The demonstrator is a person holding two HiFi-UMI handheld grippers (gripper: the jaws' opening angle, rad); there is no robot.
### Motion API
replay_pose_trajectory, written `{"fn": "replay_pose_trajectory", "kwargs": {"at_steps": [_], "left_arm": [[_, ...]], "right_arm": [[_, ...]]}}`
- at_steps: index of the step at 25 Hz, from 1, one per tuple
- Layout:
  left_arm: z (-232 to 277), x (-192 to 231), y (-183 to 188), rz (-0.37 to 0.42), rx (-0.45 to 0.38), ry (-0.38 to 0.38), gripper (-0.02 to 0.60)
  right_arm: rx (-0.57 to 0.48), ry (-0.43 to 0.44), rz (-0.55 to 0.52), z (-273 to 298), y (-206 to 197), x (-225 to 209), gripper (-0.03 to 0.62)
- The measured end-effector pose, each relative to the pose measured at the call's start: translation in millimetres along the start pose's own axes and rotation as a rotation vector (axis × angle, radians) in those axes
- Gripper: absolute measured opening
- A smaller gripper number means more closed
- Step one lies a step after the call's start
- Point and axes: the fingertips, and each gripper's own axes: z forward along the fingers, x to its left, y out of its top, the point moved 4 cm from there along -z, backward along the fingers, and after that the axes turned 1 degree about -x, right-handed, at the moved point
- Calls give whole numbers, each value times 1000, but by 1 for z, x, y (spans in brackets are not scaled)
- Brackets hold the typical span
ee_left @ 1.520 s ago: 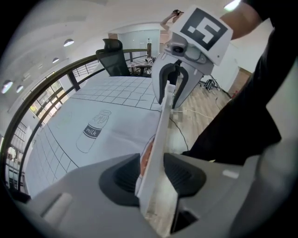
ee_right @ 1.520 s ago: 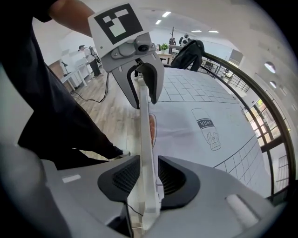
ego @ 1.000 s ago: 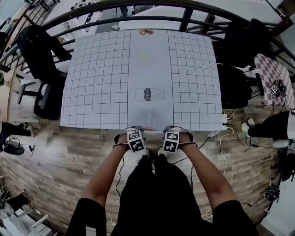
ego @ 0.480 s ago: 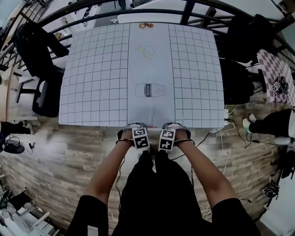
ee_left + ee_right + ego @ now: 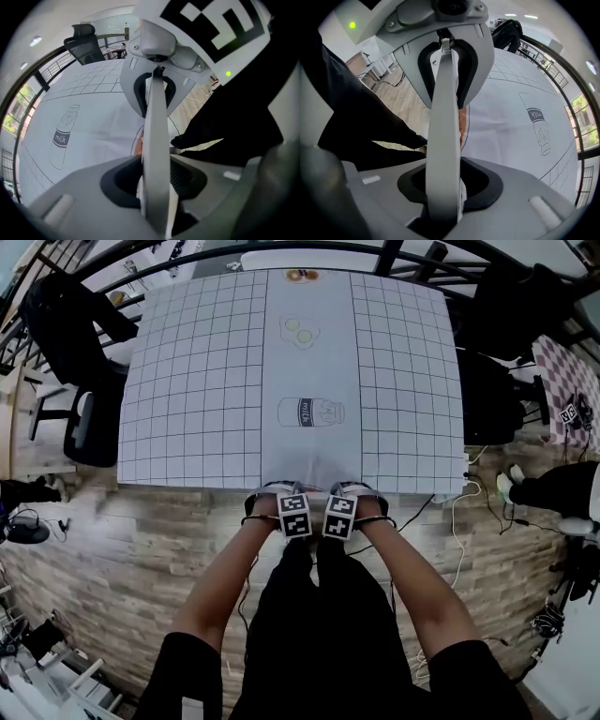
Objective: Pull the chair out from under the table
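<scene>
My legs (image 5: 314,615) stand right behind both tools, which hang side by side, pointing down at the near edge of the tabletop (image 5: 187,482). The left tool (image 5: 281,501) stands wide, its jaws having just closed a little. The right tool (image 5: 349,499) is also wide, its jaws having just opened further. I see neither pressing on anything.

The chair (image 5: 137,146) is tucked under that near edge and almost wholly hidden by the overhanging cloth (image 5: 197,381). Only a brown sliver, which I take for the top of its back, shows close beside each tool's jaw. I cannot tell whether it sits between the jaws or merely next to them.

That is where I think the trouble lies. If I close blind, I may pinch the cloth with the wood, or the cloth alone, and a pull would then drag it off the tabletop. If only one tool catches, the chair would likely twist and jam against a table leg. With my legs this close, the chair has nowhere to go unless I step back as I pull. A cable (image 5: 457,521) trails on the floor (image 5: 122,549) just to the right and could snag a chair leg.

Farther out, the milk bottle drawing (image 5: 310,412) lies mid-cloth, and a black office chair (image 5: 80,343) stands off the far left corner.
</scene>
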Motion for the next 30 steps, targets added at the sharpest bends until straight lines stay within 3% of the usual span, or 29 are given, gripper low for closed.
{"fn": "replay_pose_trajectory", "kwargs": {"at_steps": [5,14,20,26,30], "left_arm": [[9,1,-1,39,29,0,155],[16,1,0,5,22,-47,153],[16,3,0,28,33,-4,133],[17,3,-1,78,46,75,81],[16,-1,-1,72,36,70,80]], "right_arm": [[11,38,-3,3,-1,0,135],[3,53,22,4,0,1,141],[3,47,18,5,-1,0,137],[27,-86,-52,5,-1,-1,63],[29,-86,-48,5,-1,2,64]]}}
